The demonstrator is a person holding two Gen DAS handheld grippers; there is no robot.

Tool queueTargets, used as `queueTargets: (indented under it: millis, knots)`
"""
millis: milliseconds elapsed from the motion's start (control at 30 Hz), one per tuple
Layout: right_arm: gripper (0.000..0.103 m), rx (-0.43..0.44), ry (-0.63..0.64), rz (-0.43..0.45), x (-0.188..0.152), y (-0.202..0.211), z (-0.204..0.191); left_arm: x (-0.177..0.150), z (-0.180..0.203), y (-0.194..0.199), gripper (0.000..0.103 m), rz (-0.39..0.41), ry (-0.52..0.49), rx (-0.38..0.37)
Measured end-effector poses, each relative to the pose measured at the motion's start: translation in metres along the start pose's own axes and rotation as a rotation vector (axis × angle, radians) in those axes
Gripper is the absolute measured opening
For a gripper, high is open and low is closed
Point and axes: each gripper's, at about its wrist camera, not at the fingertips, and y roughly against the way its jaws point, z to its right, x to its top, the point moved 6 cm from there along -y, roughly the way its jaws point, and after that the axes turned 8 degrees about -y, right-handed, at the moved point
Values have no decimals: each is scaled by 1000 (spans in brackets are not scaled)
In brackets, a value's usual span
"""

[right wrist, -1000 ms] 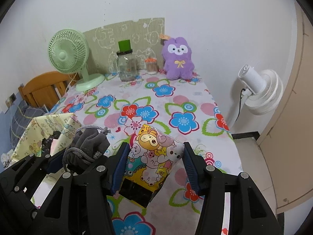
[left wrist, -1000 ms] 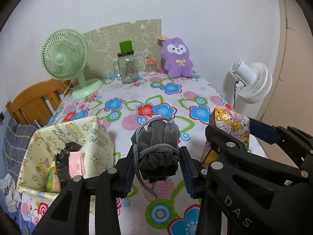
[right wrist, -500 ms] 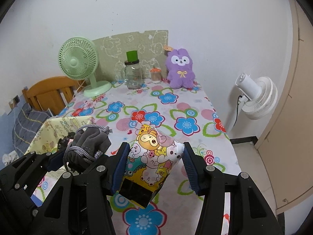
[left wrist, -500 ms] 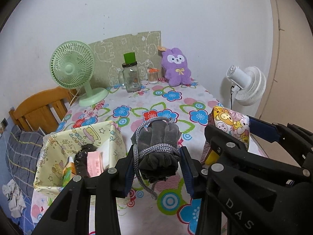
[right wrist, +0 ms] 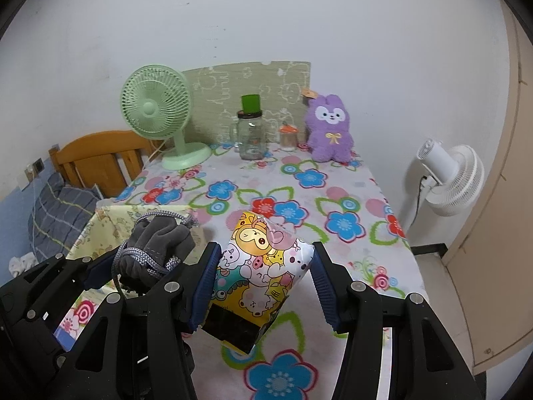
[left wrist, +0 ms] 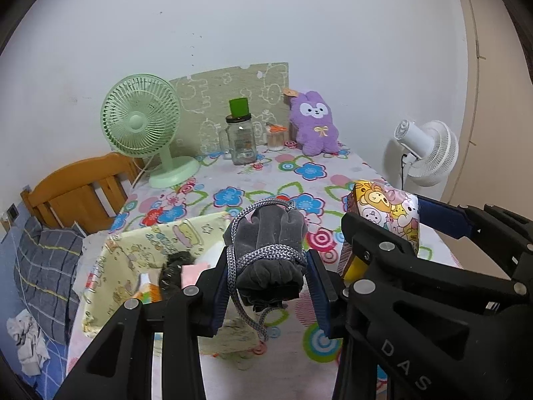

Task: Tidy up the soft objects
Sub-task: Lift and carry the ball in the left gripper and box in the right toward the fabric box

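The left gripper (left wrist: 268,288) has its fingers clamped on a grey velvet pouch bound with grey cord (left wrist: 266,250), held above the table's (left wrist: 299,170) near left corner beside a yellow fabric basket (left wrist: 133,250). The right gripper (right wrist: 263,286) is clamped on a glossy cartoon-printed packet (right wrist: 263,266), just beside it, over the near edge.

Two close wrist views, side by side, both facing the floral table (left wrist: 253,180).
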Motion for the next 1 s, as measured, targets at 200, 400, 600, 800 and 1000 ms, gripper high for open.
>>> queueTargets:
  millis: [200,400,600,800,1000]
  knots:
    - [57,16,7,-9,2,-11,-19,-4,-22,-5,43,-1,8,14]
    - [57,30,24,-26,3,-26,-39,-9,-42,-14,43,-12,18,27]
    - [57,60,35,-47,2,-41,-60,-15,-64,-25,43,-28,35,51]
    - [57,90,47,-79,-1,-60,-80,-26,-85,-38,43,-64,61,69]
    - [57,113,49,-108,-3,-76,-96,-37,-100,-51,43,-101,86,83]
